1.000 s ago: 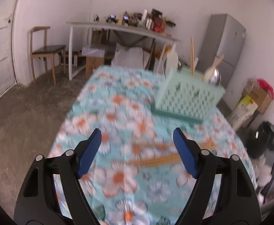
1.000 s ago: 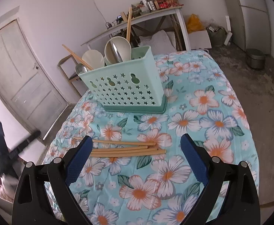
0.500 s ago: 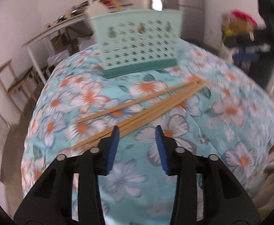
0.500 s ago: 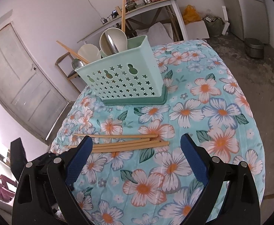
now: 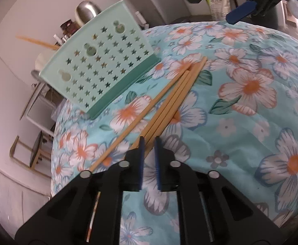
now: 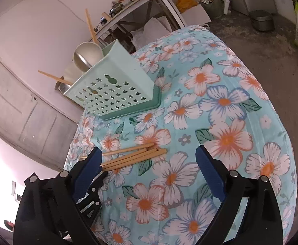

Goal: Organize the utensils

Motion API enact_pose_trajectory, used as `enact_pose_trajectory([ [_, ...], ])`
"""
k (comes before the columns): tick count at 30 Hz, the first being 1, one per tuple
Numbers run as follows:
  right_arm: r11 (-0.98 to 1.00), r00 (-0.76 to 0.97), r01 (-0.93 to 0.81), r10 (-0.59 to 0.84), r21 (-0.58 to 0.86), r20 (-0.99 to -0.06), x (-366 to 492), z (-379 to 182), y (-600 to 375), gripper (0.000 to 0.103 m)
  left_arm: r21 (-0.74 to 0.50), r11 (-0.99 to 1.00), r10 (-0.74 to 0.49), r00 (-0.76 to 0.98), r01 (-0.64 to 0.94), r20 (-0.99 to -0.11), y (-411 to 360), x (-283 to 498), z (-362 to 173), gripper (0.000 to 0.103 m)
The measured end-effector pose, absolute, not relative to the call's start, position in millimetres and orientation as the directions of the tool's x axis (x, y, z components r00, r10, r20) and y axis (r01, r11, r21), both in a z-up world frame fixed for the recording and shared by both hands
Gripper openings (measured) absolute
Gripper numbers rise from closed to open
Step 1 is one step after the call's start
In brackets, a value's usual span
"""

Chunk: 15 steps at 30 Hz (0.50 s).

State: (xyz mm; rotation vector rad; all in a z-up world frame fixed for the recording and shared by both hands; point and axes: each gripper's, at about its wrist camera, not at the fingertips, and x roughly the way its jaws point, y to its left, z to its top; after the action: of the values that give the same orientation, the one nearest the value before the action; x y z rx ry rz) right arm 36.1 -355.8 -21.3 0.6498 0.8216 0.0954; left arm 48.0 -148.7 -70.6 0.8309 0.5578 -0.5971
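Left wrist view first: we find the left gripper (image 5: 148, 143) lowered to the near ends of the chopsticks (image 5: 170, 100), its blue pads drawn in to a narrow slot. The ends of the bundled sticks run into that slot; whether the pads actually press on them we cannot tell from this angle. One separate stick lies just beside the bundle, outside the jaws, toward the mint utensil caddy (image 5: 100, 61).

Against the frame half a second ago, the jaws have narrowed markedly and the gripper has advanced onto the stick ends; a second ago it stood wide open, well back from them. We judge this to be the closing stroke of a pick-up, with transfer to the caddy not yet begun.

Right wrist view: the right gripper (image 6: 149, 159) hangs above the floral tablecloth (image 6: 226, 122) with jaws spread wide and nothing between them. Its opening is unchanged across the earlier frames, though its view has tilted and drawn lower over the cloth. The chopsticks lie flat on the cloth in front of the caddy, which already holds a ladle (image 6: 86, 56) and upright sticks.

Risk noted: a grip at the very ends may let the bundle fan or droop on lifting.
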Motion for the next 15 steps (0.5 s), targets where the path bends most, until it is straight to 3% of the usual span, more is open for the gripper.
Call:
enact_pose_trajectory([
  [11, 0.779, 0.697, 0.171, 0.338, 0.604, -0.633, 31.0, -25.8, -363.7, 0.091, 0.514, 0.529, -0.275, 0.709, 0.675, -0.649, -147.9, 40.0, -63.2, 0.000],
  [13, 0.771, 0.696, 0.173, 0.344, 0.613, -0.630, 31.0, -27.1, -364.4, 0.091, 0.523, 0.533, -0.269, 0.719, 0.665, -0.640, -148.6, 42.3, -62.2, 0.007],
  [15, 0.770, 0.695, 0.174, 0.345, 0.613, -0.631, 30.7, -28.1, -365.0, 0.091, 0.532, 0.521, -0.272, 0.720, 0.668, -0.638, -151.1, 44.8, -62.4, 0.027],
])
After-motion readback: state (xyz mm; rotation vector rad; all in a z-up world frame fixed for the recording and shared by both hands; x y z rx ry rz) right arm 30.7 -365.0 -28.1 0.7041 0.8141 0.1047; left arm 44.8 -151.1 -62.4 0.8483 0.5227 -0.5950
